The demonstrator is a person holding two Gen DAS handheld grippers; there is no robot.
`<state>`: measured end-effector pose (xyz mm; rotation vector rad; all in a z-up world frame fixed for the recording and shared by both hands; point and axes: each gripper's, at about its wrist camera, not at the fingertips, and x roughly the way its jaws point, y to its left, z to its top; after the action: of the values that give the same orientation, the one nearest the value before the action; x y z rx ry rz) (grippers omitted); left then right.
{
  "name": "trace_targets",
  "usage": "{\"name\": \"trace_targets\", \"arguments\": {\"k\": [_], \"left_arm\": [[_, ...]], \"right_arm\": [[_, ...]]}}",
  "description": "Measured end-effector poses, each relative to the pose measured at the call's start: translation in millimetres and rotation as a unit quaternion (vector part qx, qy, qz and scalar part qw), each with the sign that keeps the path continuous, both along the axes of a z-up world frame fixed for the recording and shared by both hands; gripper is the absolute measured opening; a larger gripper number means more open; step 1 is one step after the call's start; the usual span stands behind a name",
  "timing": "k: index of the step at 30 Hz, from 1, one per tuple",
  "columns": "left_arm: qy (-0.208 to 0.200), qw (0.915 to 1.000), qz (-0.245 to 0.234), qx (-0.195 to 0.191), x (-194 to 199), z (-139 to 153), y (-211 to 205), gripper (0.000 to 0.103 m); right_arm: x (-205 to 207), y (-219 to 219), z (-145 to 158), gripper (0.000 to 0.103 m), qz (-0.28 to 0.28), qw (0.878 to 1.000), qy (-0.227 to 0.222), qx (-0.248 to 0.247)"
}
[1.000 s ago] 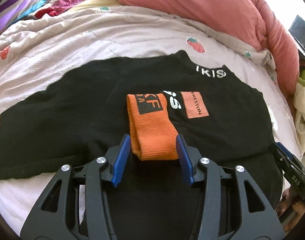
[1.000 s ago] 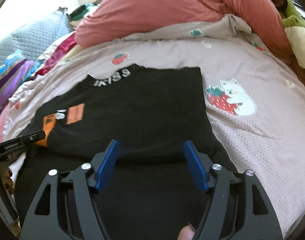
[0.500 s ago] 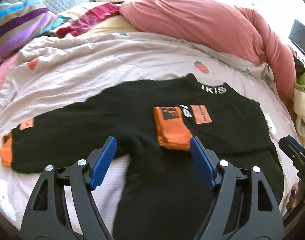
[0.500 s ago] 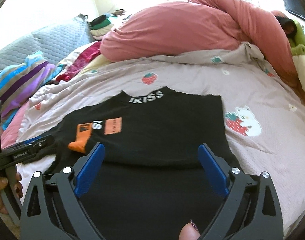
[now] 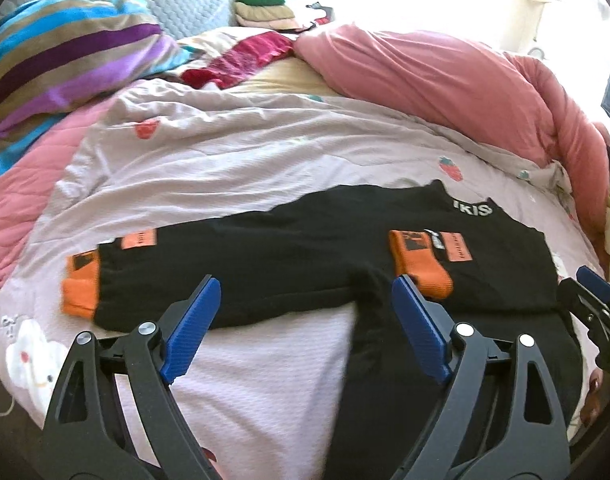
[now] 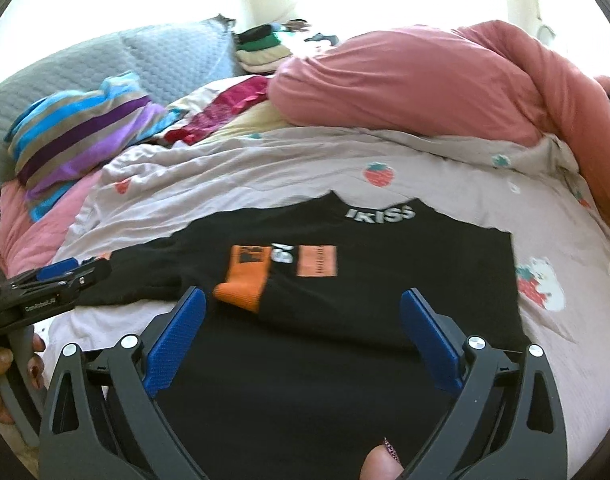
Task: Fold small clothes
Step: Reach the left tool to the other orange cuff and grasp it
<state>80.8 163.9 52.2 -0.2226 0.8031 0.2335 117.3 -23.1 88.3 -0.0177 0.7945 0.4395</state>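
Note:
A black long-sleeved top (image 5: 313, 256) with orange cuffs lies flat on the bed, collar away from me; it also shows in the right wrist view (image 6: 385, 280). One sleeve is folded across the chest, its orange cuff (image 5: 419, 264) next to an orange patch. The other sleeve stretches out left, ending in an orange cuff (image 5: 81, 292). My left gripper (image 5: 305, 320) is open and empty, above the top's near edge. My right gripper (image 6: 303, 328) is open and empty, above the lower body of the top.
A pink duvet (image 5: 445, 80) is heaped at the back right. A striped pillow (image 5: 65, 60) and a grey quilted pillow (image 6: 165, 60) lie at the back left. Folded clothes (image 5: 265, 8) are stacked far back. The strawberry-print sheet (image 5: 225, 168) surrounds the top.
Both grippers have pulled back and up from the top, and their jaws have opened wider. The left gripper was around the folded cuff and is now clear of it.

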Motion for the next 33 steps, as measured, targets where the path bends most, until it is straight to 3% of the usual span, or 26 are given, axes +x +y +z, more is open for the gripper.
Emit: {"name": "trace_targets", "arguments": {"k": [21,33], "left_arm": [[0.006,0.9965,0.083,-0.001,-45.7,-9.3,78.6,0.082],[0.036,0.9903,0.132,-0.021,-53.8,-38.1,125.3,0.082]], "right_arm": [[-15.0,117.8,-12.8,0.098,0.116,0.993,0.004,-0.022],[-22.0,169.7,-37.0,0.098,0.163,0.985,0.025,-0.046]]}}
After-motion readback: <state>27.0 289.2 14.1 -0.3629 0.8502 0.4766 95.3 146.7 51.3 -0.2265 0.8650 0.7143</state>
